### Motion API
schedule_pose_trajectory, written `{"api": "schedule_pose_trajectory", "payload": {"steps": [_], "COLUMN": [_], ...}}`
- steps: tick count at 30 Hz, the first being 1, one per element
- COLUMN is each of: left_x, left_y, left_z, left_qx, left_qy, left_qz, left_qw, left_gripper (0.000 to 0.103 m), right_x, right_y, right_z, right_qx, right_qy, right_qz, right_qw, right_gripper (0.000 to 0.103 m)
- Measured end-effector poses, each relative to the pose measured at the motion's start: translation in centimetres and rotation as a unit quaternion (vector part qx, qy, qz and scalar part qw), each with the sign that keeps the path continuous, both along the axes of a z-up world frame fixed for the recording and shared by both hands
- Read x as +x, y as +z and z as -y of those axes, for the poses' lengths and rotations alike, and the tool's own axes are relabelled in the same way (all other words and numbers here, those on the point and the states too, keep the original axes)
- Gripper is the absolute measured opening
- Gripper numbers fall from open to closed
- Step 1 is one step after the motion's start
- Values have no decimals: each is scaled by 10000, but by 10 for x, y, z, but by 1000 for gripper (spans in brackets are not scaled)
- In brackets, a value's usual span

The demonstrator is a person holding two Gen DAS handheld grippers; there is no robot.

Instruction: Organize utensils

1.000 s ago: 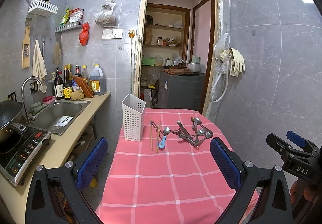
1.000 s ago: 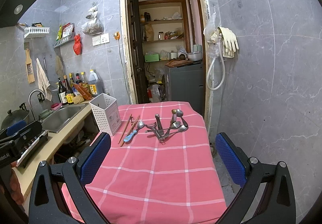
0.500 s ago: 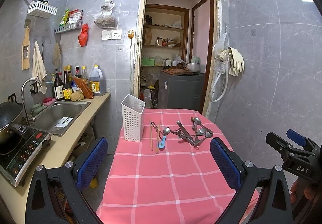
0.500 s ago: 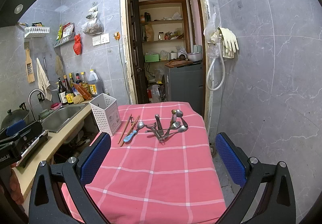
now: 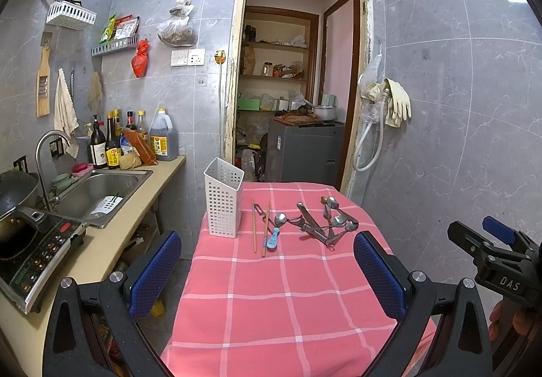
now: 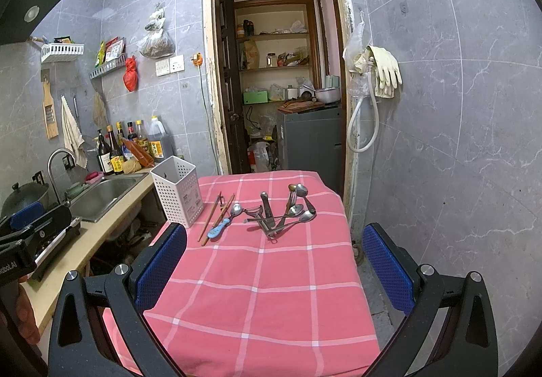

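Spoons [image 5: 333,220] lie heaped at the far right of the bench [image 5: 277,292], chopsticks [image 5: 259,228] left of them, beside the white holder [image 5: 223,197]. The left hand-held gripper [image 5: 267,278] and right hand-held gripper [image 6: 274,270] both hover near, spread wide, empty.

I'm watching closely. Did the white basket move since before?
No. The white basket stands at the same corner of the pink tablecloth, beside the chopsticks.
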State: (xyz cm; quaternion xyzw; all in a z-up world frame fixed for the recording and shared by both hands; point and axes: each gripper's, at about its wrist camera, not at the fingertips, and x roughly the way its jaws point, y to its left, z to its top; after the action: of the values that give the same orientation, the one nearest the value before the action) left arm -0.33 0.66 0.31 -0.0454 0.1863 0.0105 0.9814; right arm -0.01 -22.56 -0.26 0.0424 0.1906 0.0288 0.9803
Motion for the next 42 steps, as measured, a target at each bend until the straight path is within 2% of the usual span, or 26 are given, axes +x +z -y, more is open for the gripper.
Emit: {"api": "schedule_pose_trajectory", "payload": {"steps": [30, 35, 42], "left_x": [0, 5, 28], "left_y": [5, 8, 7], "left_z": [-2, -2, -6], "left_qx": [81, 151, 219], "left_qy": [23, 24, 81], "left_qz": [26, 21, 57], "left_qw": [10000, 9999, 9997], "left_gripper": [102, 102, 102], "right_x": [5, 12, 43], "right_y": [2, -2, -2], "right_z": [0, 2, -8], "right_qx": [-30, -1, 44], "right_qy": [9, -13, -40], "right_qz": [-16, -9, -68], "right_qw": [10000, 10000, 10000], "right_gripper": [102, 102, 102]}}
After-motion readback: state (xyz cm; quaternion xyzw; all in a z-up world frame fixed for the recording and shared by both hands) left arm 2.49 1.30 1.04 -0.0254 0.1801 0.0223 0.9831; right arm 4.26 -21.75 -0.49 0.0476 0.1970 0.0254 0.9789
